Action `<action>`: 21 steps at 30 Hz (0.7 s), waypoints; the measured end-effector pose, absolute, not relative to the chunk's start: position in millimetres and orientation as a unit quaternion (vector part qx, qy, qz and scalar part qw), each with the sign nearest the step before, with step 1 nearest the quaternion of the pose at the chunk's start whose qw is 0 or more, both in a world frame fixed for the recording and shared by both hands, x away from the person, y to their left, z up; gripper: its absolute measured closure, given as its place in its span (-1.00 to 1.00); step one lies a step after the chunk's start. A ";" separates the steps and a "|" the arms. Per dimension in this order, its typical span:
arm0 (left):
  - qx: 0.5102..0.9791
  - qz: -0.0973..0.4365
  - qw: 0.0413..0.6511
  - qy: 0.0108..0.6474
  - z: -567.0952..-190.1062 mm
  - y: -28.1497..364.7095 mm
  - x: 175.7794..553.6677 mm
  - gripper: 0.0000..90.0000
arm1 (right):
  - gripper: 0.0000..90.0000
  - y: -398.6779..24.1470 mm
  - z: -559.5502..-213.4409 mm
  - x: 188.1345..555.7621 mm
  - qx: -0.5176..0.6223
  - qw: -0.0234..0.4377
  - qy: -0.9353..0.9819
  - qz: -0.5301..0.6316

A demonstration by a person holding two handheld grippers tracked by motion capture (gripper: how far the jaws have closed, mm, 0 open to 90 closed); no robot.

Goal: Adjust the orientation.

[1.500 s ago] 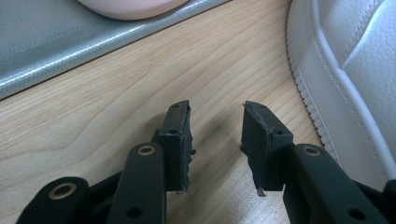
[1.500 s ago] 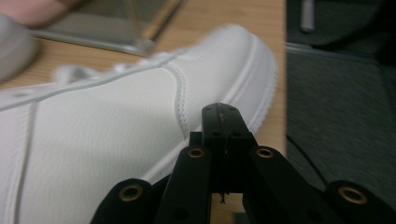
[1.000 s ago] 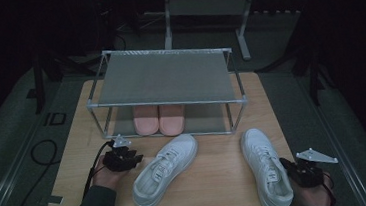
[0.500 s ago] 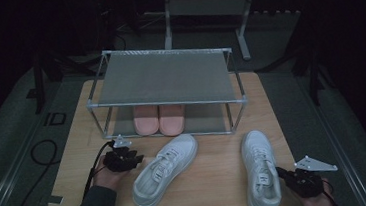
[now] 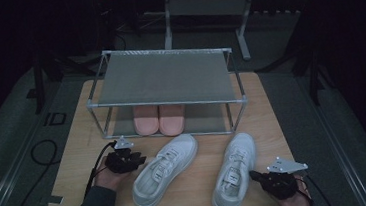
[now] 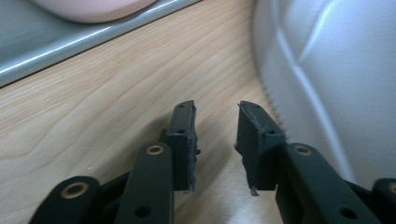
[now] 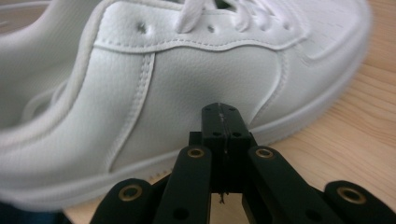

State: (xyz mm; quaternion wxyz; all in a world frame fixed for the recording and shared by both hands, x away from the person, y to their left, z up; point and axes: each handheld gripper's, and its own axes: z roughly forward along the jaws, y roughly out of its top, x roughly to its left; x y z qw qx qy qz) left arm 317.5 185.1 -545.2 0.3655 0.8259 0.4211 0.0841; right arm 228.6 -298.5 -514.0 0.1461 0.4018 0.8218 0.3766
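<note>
Nudging right shoe (image 5: 234, 171) with my right gripper (image 7: 221, 122), jaws clenched empty, to square it. Left gripper (image 6: 215, 135), jaws just narrowing, nothing between, beside left shoe (image 5: 164, 169).

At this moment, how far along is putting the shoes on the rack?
Done: pink slippers sit on the rack's lower shelf. In hand: left tongs, just closing and empty, beside the left sneaker; shut right tongs against the right sneaker. Left: both sneakers are on the table.

Left gripper (image 5: 137, 160) jaws part-open, closing; right gripper (image 5: 258, 177) jaws together.
</note>
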 end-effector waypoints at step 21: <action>0.851 0.059 0.378 0.360 -538.6 171.5 298.5 0.99 | 1.00 -311.9 -520.2 246.4 0.418 0.142 0.811 0.383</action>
